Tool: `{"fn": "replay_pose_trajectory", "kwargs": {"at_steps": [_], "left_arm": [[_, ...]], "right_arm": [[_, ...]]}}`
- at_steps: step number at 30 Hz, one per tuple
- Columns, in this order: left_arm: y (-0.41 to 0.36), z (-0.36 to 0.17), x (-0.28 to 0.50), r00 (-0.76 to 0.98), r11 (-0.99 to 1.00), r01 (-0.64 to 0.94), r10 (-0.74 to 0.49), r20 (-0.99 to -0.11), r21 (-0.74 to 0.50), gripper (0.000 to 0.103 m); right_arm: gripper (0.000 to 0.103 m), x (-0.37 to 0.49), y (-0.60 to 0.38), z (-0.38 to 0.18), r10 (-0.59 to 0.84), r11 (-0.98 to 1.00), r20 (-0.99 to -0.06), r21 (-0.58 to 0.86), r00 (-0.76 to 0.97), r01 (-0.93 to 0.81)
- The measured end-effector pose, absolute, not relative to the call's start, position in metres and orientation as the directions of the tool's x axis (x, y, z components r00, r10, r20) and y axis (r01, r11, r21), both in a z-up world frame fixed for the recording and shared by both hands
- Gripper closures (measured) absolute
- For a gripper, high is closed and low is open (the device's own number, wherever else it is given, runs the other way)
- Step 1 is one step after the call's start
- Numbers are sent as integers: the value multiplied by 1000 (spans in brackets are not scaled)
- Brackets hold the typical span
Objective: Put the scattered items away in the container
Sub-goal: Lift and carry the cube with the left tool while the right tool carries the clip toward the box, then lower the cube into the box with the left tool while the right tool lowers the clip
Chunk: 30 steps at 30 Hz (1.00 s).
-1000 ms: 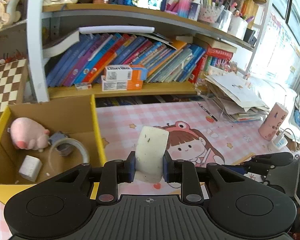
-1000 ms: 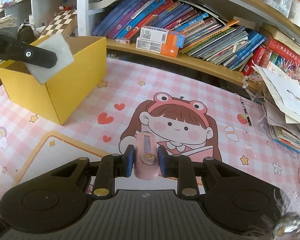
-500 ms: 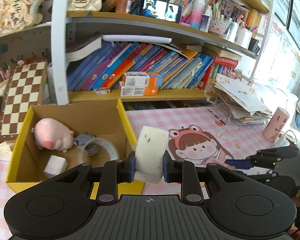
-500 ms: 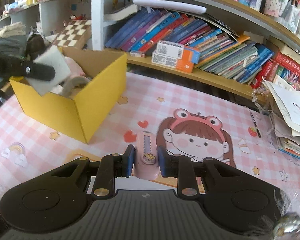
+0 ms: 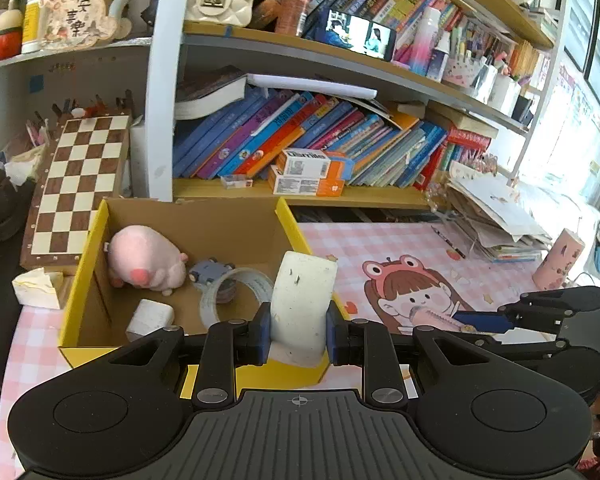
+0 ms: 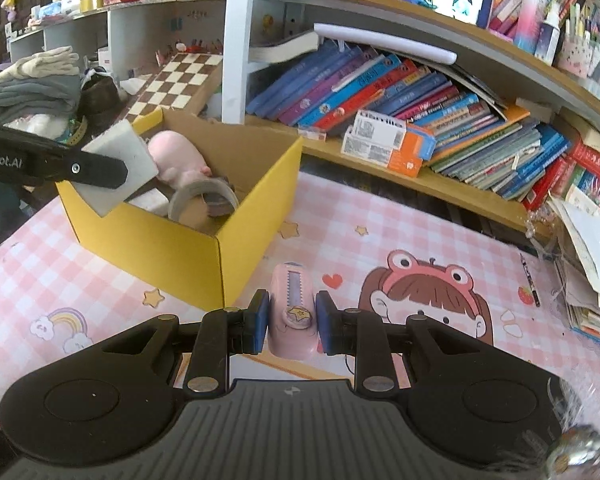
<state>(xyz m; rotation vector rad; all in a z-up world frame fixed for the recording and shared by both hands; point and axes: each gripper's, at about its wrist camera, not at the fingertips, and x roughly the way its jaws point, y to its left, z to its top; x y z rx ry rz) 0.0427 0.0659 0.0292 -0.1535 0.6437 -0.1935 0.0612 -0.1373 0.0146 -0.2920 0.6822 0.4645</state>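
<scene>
The left gripper (image 5: 298,334) is clamped on a white sponge block (image 5: 302,306), soft-looking, flecked and round-cornered, held upright over the near wall of the yellow cardboard box (image 5: 82,264). Let go here, it could land on that rim and tip back onto the surface, being light and springy. Beyond it in the box lie a fuzzy pink plush (image 5: 144,258), a clear tape ring (image 5: 236,294) and a small white block (image 5: 150,318). The right gripper (image 6: 290,320) grips a smooth pink plastic cutter (image 6: 291,312) with a toothed slider, short of the box's corner; with 2 grippers converging on 1 opening, they could knock together
</scene>
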Motion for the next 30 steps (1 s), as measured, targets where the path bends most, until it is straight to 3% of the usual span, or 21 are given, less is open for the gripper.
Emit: {"fn": "replay_pose_trajectory", "kwargs": {"at_steps": [10, 17, 30], "left_arm": [[90, 26, 44, 796, 971, 114, -214, -565, -208, 79], [98, 26, 44, 814, 990, 124, -139, -564, -64, 79], [116, 24, 55, 821, 993, 107, -115, -559, -47, 79]], "right_arm": [[80, 65, -113, 32, 321, 837, -641, -152, 697, -525], [80, 73, -98, 39, 340, 817, -642, -160, 687, -554], [80, 96, -66, 45, 368, 781, -637, -183, 677, -597]]}}
